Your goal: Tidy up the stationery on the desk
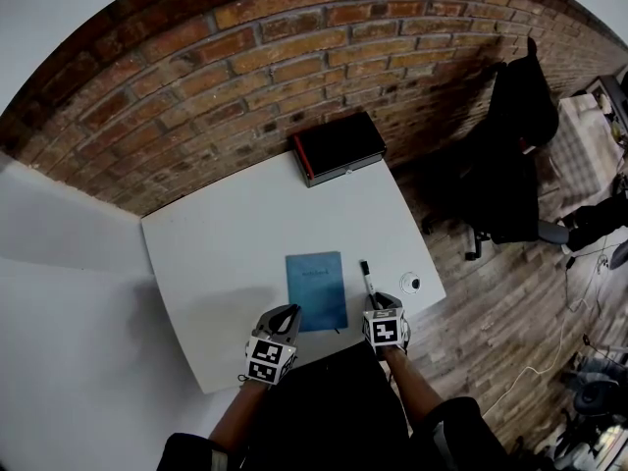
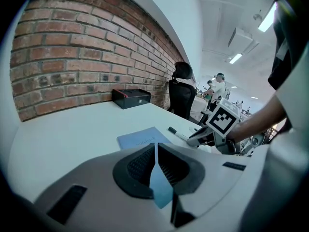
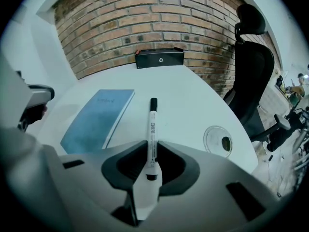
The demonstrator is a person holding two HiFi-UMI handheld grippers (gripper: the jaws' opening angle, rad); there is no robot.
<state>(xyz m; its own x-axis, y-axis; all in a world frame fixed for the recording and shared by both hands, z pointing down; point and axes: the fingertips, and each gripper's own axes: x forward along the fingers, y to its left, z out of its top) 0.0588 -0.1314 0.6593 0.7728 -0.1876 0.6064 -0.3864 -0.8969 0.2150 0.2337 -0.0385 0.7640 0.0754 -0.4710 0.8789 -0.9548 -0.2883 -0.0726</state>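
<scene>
A blue notebook point(image 1: 316, 290) point(image 2: 140, 138) point(image 3: 96, 120) lies flat in the middle of the white desk point(image 1: 226, 253). My left gripper point(image 1: 292, 312) point(image 2: 155, 146) is shut, its tips over the notebook's near left corner. Blue shows through the slit between its pads; I cannot tell whether they touch the cover. My right gripper point(image 1: 376, 307) point(image 3: 152, 146) is shut on the rear end of a white marker point(image 1: 367, 281) point(image 3: 152, 129) with a black cap, which points away towards the wall, just right of the notebook. The left gripper view also shows the marker point(image 2: 176, 133) and the right gripper point(image 2: 203, 137).
A black box point(image 1: 339, 147) point(image 3: 159, 58) with a red edge sits at the desk's far edge by the brick wall. A small round clear dish point(image 1: 410, 284) point(image 3: 217, 140) lies near the right edge. A black office chair point(image 1: 510, 155) stands beyond the desk's right side.
</scene>
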